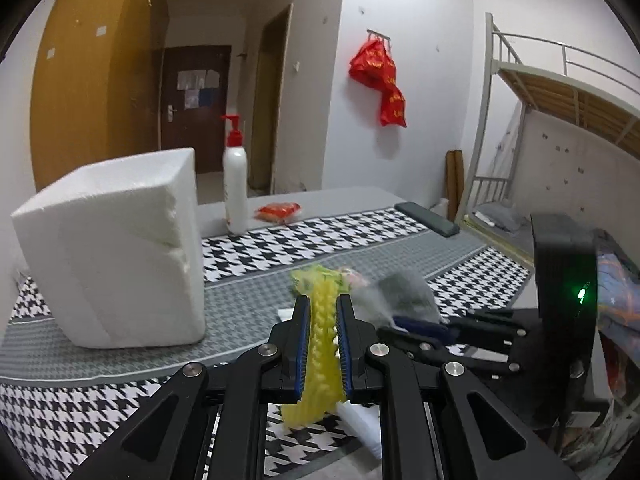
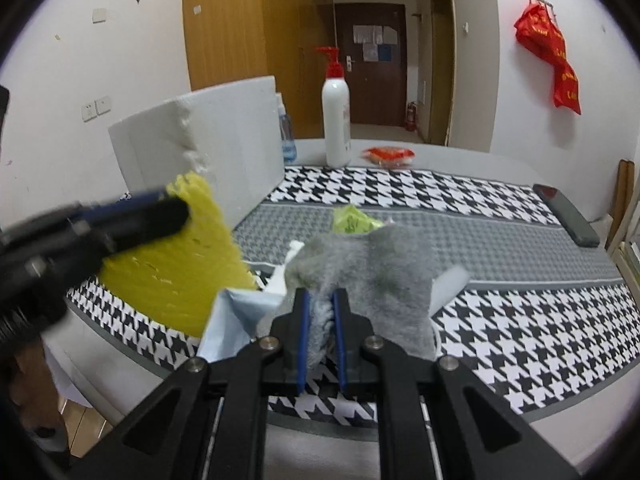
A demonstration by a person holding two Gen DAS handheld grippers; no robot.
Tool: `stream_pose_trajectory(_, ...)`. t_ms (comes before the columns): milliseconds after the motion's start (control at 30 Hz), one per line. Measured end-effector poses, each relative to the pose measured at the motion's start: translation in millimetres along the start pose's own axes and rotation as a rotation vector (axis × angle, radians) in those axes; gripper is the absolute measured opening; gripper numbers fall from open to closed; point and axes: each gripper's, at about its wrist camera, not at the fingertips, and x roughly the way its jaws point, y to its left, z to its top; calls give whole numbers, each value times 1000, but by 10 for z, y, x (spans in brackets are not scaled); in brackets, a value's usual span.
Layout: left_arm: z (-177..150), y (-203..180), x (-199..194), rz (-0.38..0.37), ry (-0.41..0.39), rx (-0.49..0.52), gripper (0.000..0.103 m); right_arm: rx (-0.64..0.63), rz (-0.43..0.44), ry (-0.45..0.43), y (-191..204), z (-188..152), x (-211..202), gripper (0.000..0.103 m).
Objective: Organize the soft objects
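Open mat [image 2: 500,240] on the right; foam block [image 2: 224,136] and pump bottle [image 2: 336,120] blocking left and rear.

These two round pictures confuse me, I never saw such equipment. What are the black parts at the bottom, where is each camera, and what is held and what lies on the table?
No robot is here: a person holds one hand tool in each hand, each with two black fingers and a wide-angle camera looking along them. One picture is from the left gripper, shut on a yellow bumpy foam sheet. The other is from the right gripper, shut on a grey fluffy cloth. On the black-and-white patterned table mat stands a big white foam block. Behind it are a white pump bottle with red top, a small red packet, and a green crumpled wrapper.
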Motion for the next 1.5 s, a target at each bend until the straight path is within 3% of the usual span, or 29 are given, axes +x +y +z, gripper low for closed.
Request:
stream_pose_trajectory(300,-27,76,-36,37,-9,-19,9,10,-17,-39,-52,35,-165,15)
stream_pose_trajectory(500,-179,64,-9,61,31,2,10,13,-21,-58,-84,32,-246,15)
stream_pose_trajectory(567,-243,102,27,74,56,-11,18,10,-22,-61,-76,23,-259,15)
stream_pose_trajectory(633,-273,146,45,87,74,-24,56,5,-22,-64,-64,11,-274,15)
stream_pose_trajectory(700,-339,197,42,116,75,-44,69,2,-21,-67,-57,2,-290,15)
stream_pose_trajectory(1133,-651,610,146,229,198,-145,69,-7,-17,-79,-36,-34,-324,15)
stream_pose_trajectory(1267,-722,658,218,213,242,-170,67,-7,-16,-80,-37,-45,-332,15)
stream_pose_trajectory(1400,-725,625,265,197,253,-161,49,-1,-22,-82,-58,-53,-346,15)
stream_pose_trajectory(1500,-707,620,274,155,257,-175,27,7,-27,-87,-81,-55,-365,15)
